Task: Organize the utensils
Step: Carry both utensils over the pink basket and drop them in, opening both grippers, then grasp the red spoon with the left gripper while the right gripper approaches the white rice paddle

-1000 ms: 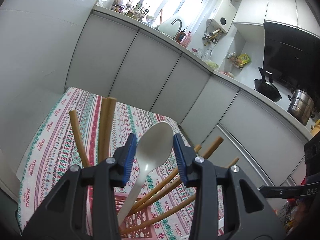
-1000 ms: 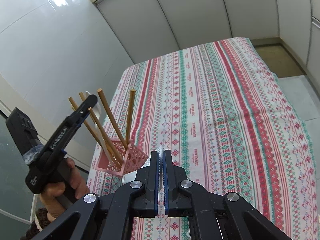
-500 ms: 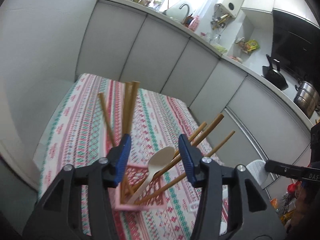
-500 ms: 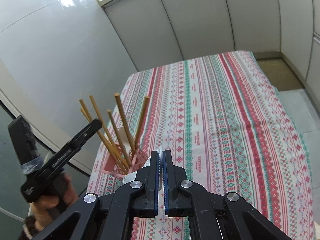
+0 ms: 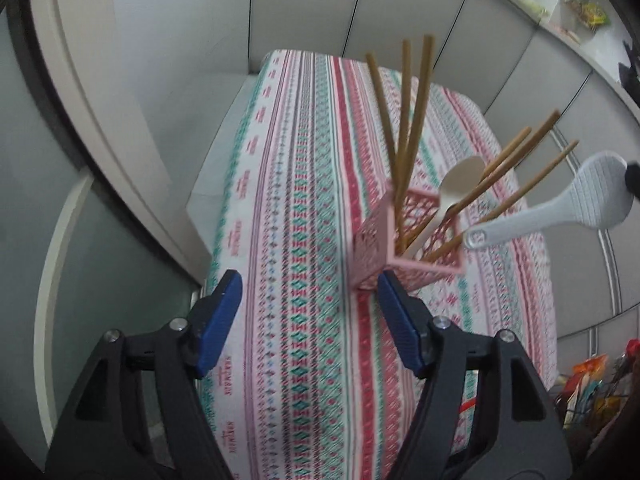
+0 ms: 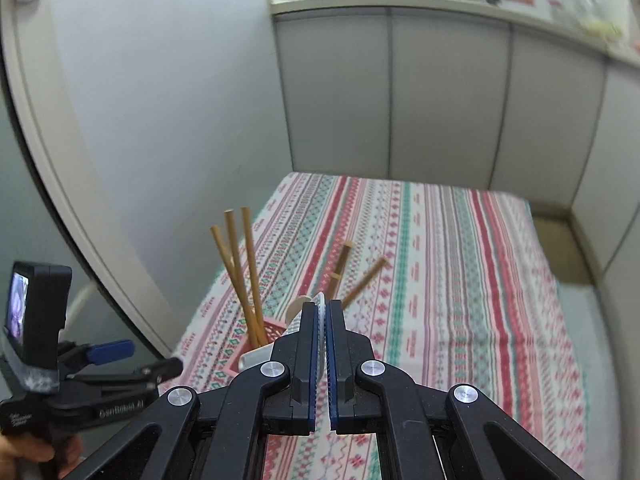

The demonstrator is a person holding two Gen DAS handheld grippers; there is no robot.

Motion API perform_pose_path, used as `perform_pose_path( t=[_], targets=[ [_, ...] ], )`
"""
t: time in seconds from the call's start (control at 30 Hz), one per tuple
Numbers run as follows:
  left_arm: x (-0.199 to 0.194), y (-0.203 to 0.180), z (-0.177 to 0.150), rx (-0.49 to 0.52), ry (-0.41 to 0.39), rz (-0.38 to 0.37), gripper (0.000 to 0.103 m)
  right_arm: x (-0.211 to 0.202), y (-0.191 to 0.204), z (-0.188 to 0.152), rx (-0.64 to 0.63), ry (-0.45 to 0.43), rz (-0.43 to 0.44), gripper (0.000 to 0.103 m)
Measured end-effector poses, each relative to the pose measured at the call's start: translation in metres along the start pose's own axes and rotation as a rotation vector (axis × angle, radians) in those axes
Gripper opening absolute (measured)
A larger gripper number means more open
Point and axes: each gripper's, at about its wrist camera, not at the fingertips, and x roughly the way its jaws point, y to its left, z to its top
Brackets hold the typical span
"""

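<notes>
Left wrist view: left claw (image 5: 308,322) released, holding nothing; pink basket (image 5: 372,236) stands on the table (image 5: 304,184) just ahead of its right finger, holding chopsticks (image 5: 412,120) and a cream spoon (image 5: 460,184); white rice paddle (image 5: 560,212) hovers beside the basket.

Right wrist view: right claw (image 6: 323,344) clenched on the rice paddle (image 6: 320,304); basket (image 6: 272,330) just ahead, partly hidden.

pink basket (image 5: 404,240): upright (tablecloth) | chopsticks (image 5: 408,120), cream spoon (image 5: 460,184) inside | rice paddle (image 5: 560,212) aloft
</notes>
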Motion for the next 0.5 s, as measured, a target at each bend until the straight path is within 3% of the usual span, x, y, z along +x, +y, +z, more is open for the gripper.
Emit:
perform_pose_path(
  t=[0.2,0.5],
  targets=[
    [0.010,0.016,-0.005,-0.038,0.053,-0.026,0.070,0.043,0.033,0.000,-0.128,0.070,-0.097,0.002],
    [0.019,0.014,-0.002,-0.025,0.079,-0.019,0.070,0.095,0.043,-0.006,-0.184,0.181,-0.097,0.002]
  ],
)
